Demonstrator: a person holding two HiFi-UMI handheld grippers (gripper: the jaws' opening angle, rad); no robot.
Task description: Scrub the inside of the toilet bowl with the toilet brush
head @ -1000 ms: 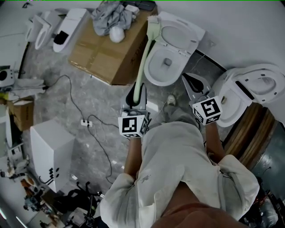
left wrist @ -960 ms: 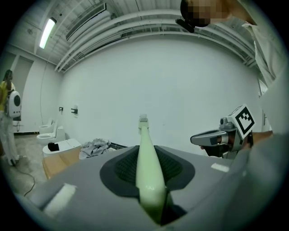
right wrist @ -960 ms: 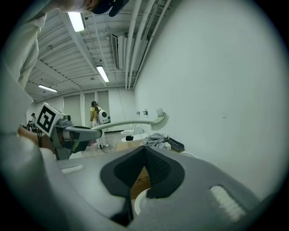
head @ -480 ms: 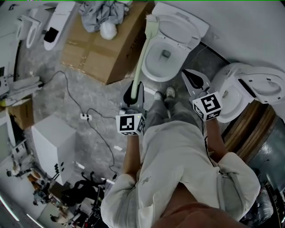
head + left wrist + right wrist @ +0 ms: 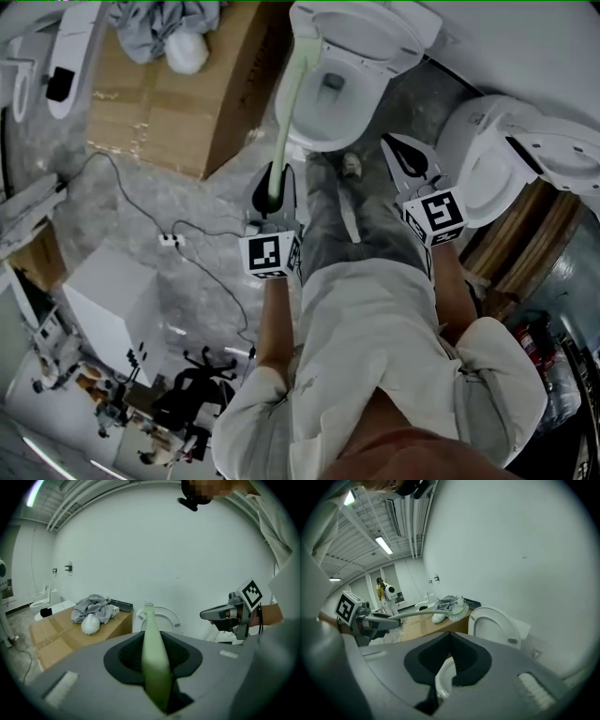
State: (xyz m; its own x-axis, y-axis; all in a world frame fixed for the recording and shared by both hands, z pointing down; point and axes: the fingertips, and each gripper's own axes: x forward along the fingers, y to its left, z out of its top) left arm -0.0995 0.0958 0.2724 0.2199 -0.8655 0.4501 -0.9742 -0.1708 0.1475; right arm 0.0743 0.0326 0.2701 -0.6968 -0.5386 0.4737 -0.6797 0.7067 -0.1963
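Stepping closer has carried the white ceramic toilet bowl (image 5: 323,145) and the brown cardboard box (image 5: 159,103) up toward the top of the head view. The bristled head (image 5: 307,37) of the long pale green plastic toilet brush (image 5: 286,112) has moved from beside the raised seat to the bowl's left rim. It is not yet down inside.

The left gripper (image 5: 274,192) has its fingers clamped on the thick lower end of the handle. In the left gripper view the green shaft (image 5: 154,653) runs straight out between them. Holding it at the far end probably gives the most reach, so the person can stand back from the bowl.

The right gripper (image 5: 398,155) has its fingers brought together at the tips and grips nothing. Only the bowl's white rim shows through the gap behind them. It hangs to the right of the bowl, apart from the brush, most likely to keep clear of the scrubbing stroke.

Counted, there is one brush and there are two grippers. Two toilets stand close by: the one being approached and a second white toilet (image 5: 506,159) to its right. More white fixtures (image 5: 66,52) lie at the far left, but I cannot count them surely. The single box carries one grey cloth bundle (image 5: 164,23) and one white rounded lump (image 5: 186,56).
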